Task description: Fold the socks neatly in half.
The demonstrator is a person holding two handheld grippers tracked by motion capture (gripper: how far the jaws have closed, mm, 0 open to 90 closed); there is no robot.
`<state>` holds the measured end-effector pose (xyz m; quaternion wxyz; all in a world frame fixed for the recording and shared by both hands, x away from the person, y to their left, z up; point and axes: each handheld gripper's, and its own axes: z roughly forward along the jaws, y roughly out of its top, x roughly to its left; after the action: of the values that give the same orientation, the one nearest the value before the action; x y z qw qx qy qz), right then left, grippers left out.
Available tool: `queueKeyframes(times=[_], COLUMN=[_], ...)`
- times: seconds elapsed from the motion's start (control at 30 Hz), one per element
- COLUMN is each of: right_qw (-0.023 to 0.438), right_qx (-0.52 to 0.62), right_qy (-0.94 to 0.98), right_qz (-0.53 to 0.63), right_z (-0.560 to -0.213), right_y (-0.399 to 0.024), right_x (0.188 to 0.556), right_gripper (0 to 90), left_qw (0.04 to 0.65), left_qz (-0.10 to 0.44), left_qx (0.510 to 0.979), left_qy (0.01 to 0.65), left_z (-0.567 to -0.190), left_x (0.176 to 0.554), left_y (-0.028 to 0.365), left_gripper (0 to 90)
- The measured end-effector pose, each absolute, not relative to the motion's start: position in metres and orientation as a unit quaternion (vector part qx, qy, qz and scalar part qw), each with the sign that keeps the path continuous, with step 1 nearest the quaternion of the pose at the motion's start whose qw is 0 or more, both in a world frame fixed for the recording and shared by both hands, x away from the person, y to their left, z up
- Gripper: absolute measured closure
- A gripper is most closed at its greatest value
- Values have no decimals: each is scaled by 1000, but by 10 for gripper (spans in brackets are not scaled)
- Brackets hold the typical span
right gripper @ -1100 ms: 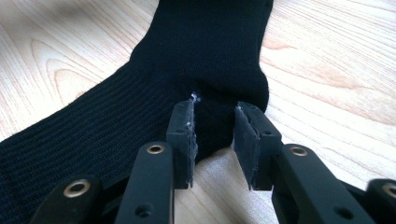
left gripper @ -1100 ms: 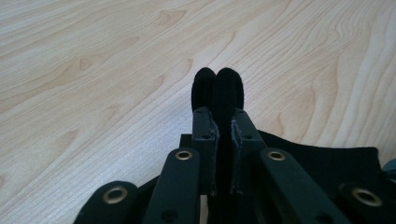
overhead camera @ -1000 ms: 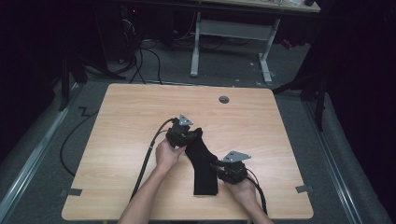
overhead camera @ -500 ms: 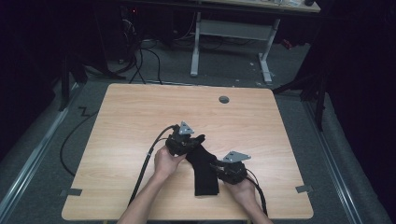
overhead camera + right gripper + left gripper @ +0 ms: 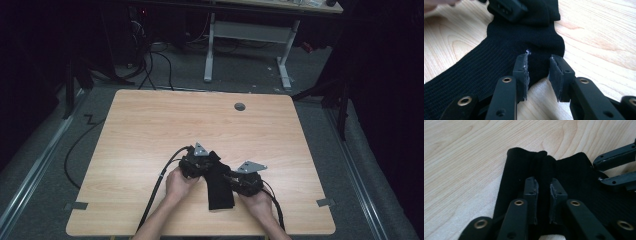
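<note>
A black sock [image 5: 220, 186] lies on the wooden table [image 5: 150, 130] near its front edge. My left gripper [image 5: 212, 162] is at the sock's far end. In the left gripper view its jaws [image 5: 544, 183] have just been opening, and a raised fold of the sock [image 5: 574, 172] still fills the narrow gap and touches both pads. My right gripper [image 5: 231, 179] is at the sock's right side. In the right gripper view [image 5: 539, 58] its pads stand apart astride the sock's edge [image 5: 499, 50], with bare wood between them lower down. Each gripper also appears in the other's view: the right [image 5: 616, 167], the left [image 5: 507, 8].
A round grommet hole [image 5: 240, 106] sits near the table's far edge. Cables trail from both grippers off the front edge. Tape marks [image 5: 76, 205] [image 5: 325, 202] are at the front corners. Beyond the table are desk legs [image 5: 210, 50] and floor cables.
My left hand has come down and toward the person, bringing the sock's far end with it. The right hand has stayed put.
</note>
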<state>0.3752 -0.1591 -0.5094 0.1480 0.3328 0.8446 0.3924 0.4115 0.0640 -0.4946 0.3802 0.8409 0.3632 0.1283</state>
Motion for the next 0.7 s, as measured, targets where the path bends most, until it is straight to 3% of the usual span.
queueKeyframes(times=[0.33,0.53,0.7], right_qw=[147,146,149], right_qx=[337,336,322], right_qy=[843,843,848], right_qz=[393,393,394], right_z=[-509,-509,-507], right_y=[-156,-156,-155], right_x=[377,377,375], right_gripper=[670,685,778], left_qw=[410,427,427], left_qz=[126,123,138], left_qx=[826,817,807], left_qy=[365,368,385], left_z=[-478,-470,-468], left_x=[401,399,403], left_y=[71,76,77], left_gripper=[550,554,618])
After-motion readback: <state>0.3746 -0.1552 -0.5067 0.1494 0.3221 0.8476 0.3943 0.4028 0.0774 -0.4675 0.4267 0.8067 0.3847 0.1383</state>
